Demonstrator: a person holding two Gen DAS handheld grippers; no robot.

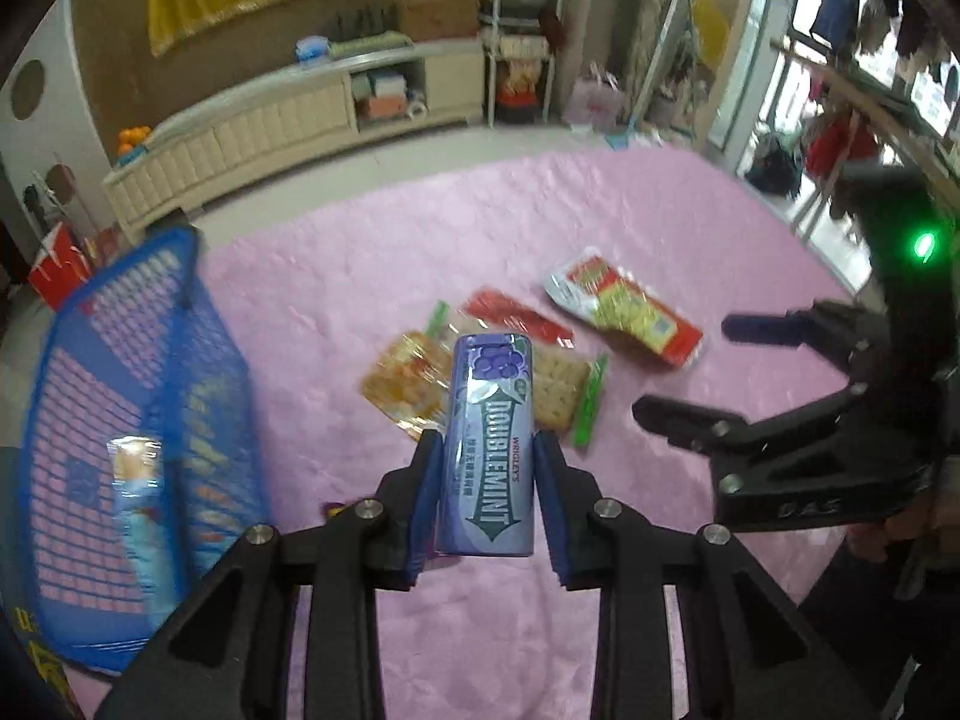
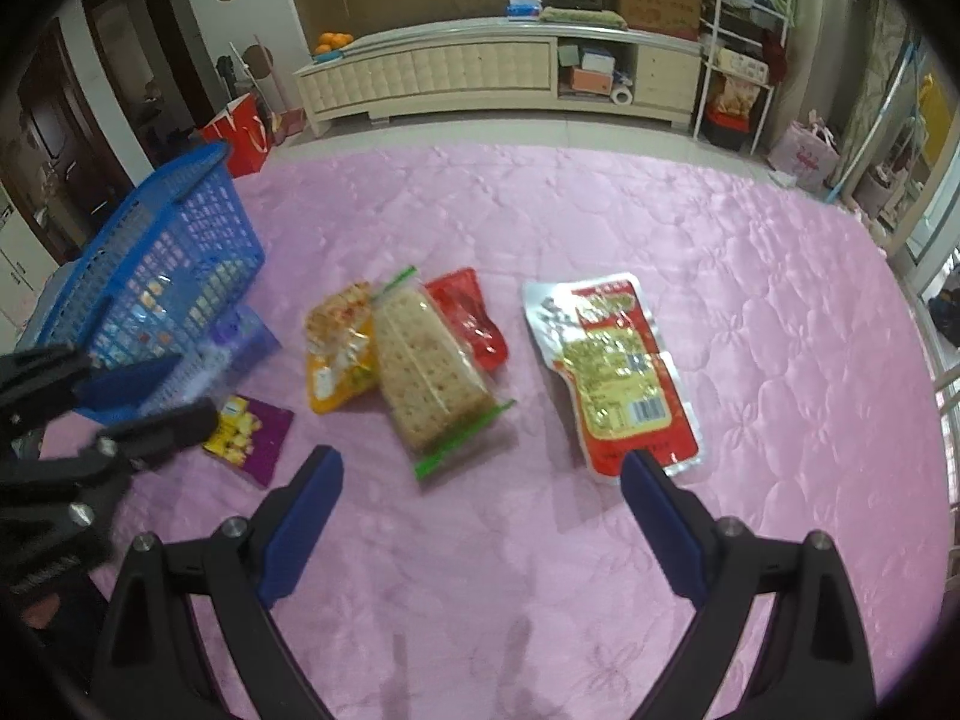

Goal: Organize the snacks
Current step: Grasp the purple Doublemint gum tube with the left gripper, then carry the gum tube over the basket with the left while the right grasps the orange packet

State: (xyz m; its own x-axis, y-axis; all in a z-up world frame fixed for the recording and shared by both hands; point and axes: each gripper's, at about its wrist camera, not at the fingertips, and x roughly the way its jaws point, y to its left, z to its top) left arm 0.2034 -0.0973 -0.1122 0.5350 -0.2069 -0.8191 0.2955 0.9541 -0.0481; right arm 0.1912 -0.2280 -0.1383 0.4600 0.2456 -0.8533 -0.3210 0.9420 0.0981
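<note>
My left gripper (image 1: 489,462) is shut on a purple Doublemint box (image 1: 489,444), held upright above the pink quilt (image 1: 600,228). It shows blurred at the left of the right wrist view as well, left gripper (image 2: 192,390) beside the blue basket (image 2: 150,210). My right gripper (image 2: 480,459) stands open and empty over the quilt, just short of a cracker pack (image 2: 432,372) and a red-and-silver pouch (image 2: 612,372). An orange snack bag (image 2: 339,348), a red packet (image 2: 468,312) and a small purple-and-yellow packet (image 2: 249,435) also lie there.
The blue basket (image 1: 138,360) stands at the quilt's left edge with a light blue packet (image 1: 141,510) inside. Beyond the quilt are a tiled floor, a long cream cabinet (image 2: 480,72), a red bag (image 2: 240,132) and a metal rack (image 2: 738,60).
</note>
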